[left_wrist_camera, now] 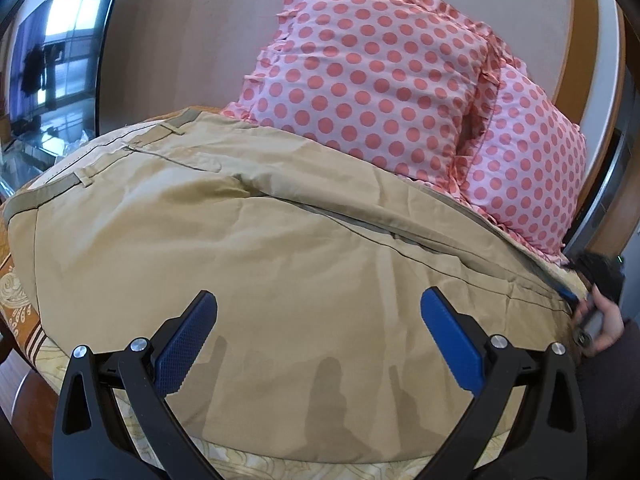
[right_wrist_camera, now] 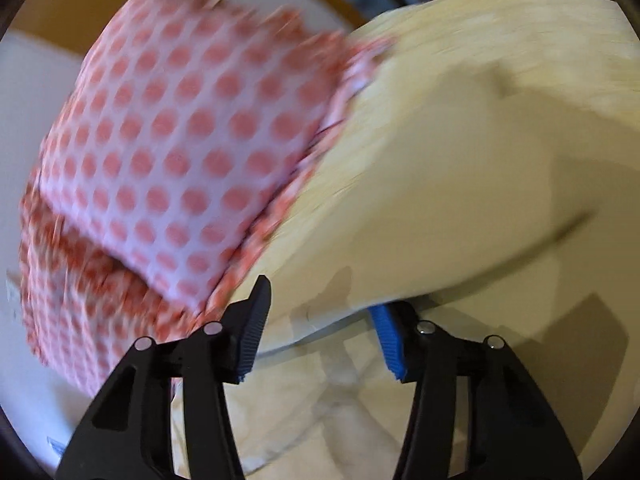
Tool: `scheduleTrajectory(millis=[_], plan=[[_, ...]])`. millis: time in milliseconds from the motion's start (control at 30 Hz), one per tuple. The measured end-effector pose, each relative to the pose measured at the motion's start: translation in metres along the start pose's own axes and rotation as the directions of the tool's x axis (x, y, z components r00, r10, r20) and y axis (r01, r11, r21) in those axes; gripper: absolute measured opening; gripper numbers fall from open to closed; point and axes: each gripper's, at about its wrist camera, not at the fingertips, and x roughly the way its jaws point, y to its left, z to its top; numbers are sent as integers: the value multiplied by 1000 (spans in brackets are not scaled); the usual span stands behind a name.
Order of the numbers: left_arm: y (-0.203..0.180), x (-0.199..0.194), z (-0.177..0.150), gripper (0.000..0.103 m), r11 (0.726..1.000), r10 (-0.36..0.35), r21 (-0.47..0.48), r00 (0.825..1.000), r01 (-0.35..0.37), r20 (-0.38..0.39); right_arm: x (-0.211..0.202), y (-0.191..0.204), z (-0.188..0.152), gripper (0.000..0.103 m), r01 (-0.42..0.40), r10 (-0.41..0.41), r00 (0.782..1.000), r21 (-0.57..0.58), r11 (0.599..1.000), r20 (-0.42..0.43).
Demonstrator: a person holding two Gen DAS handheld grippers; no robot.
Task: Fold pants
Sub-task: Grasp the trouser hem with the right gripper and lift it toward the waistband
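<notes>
Khaki pants (left_wrist_camera: 248,240) lie spread on the bed, waistband at the far left, one layer folded over along a seam. My left gripper (left_wrist_camera: 316,312) is open just above the near part of the pants and holds nothing. My right gripper shows in the left wrist view at the far right edge (left_wrist_camera: 576,300), at the pants' right end. In the blurred right wrist view my right gripper (right_wrist_camera: 320,320) has its jaws apart, and the edge of the pants (right_wrist_camera: 440,200) lies between and beyond them.
Two pink polka-dot pillows (left_wrist_camera: 380,76) stand against the wall behind the pants, and show at left in the right wrist view (right_wrist_camera: 168,152). A patterned bedsheet (left_wrist_camera: 24,292) lies under the pants. A dark screen (left_wrist_camera: 52,52) stands at far left.
</notes>
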Motion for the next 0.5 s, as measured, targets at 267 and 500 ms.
scheduleTrajectory(millis=[267, 500], plan=[[-6, -2, 4, 102, 999, -30, 15, 1000, 30, -8, -2, -37, 21, 2, -23, 24, 1000, 78, 997, -5], [1, -6, 30, 102, 995, -93, -38, 995, 94, 22, -70, -31, 28, 1, -253, 257, 964, -54, 966, 72]])
